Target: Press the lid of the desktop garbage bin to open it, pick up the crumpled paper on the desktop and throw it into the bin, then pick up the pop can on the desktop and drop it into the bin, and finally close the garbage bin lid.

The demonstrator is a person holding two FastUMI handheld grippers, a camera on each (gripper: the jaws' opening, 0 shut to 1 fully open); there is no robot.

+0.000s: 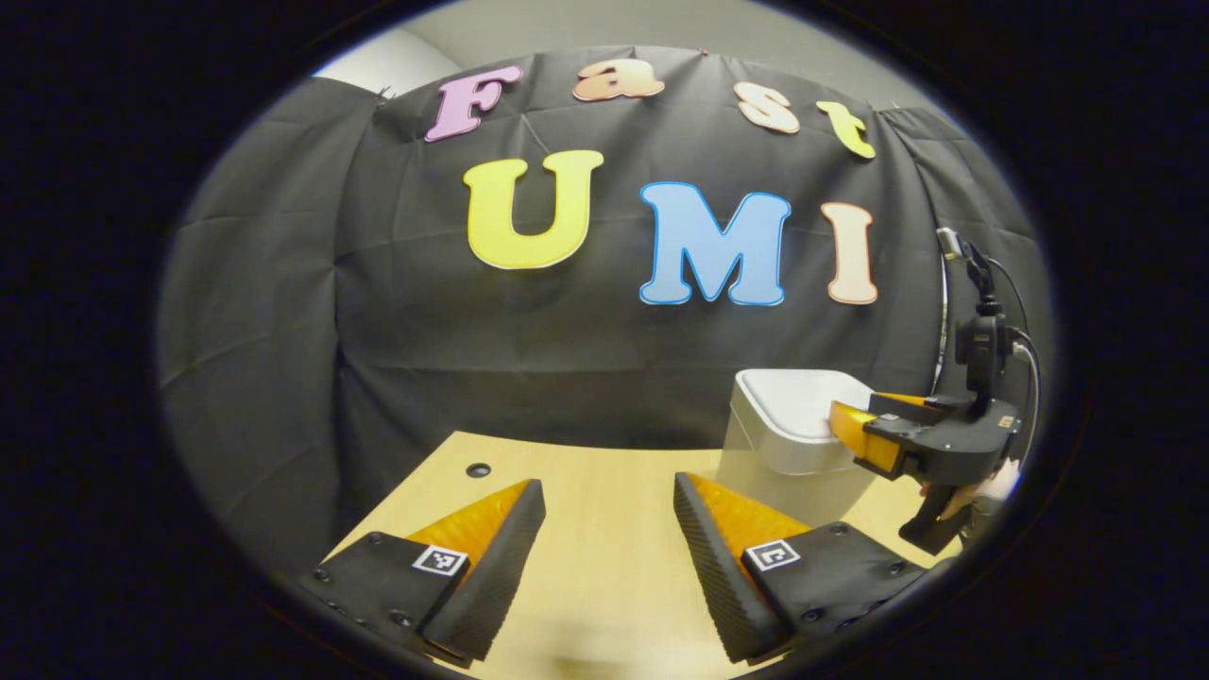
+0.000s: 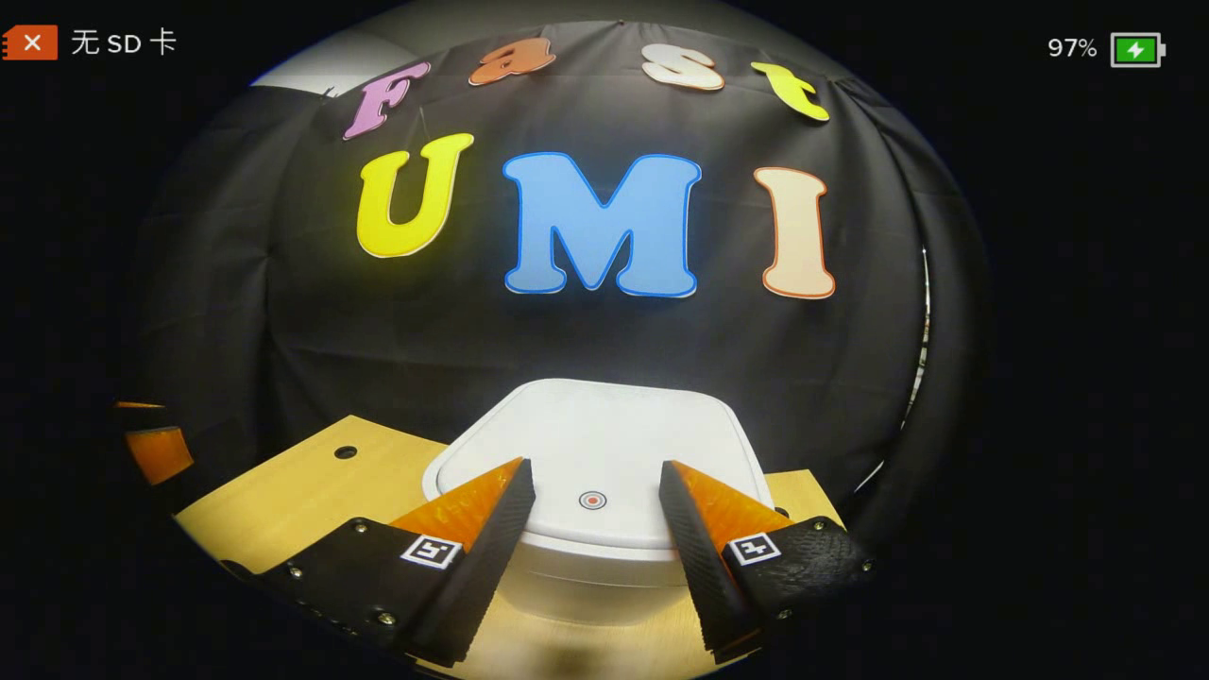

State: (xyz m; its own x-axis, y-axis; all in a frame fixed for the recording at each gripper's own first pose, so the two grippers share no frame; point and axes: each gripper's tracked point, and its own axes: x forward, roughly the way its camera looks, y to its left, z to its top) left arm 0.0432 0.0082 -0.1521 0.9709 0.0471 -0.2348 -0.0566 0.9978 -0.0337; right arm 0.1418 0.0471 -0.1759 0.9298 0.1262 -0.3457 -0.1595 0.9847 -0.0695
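Observation:
The white desktop bin stands right in front of my right gripper, its lid lying flat and closed. A small red-ringed press mark sits near the lid's front edge, between my two spread fingers. The right gripper is open and holds nothing; it hovers just above the lid's front. In the left gripper view the bin is at the right, with the right gripper and a hand over it. My left gripper hangs open over bare tabletop.
The light wooden table has a small round hole near its far left edge. The black cloth wall stands close behind the table and the bin. Part of the left gripper shows at the left edge of the right gripper view.

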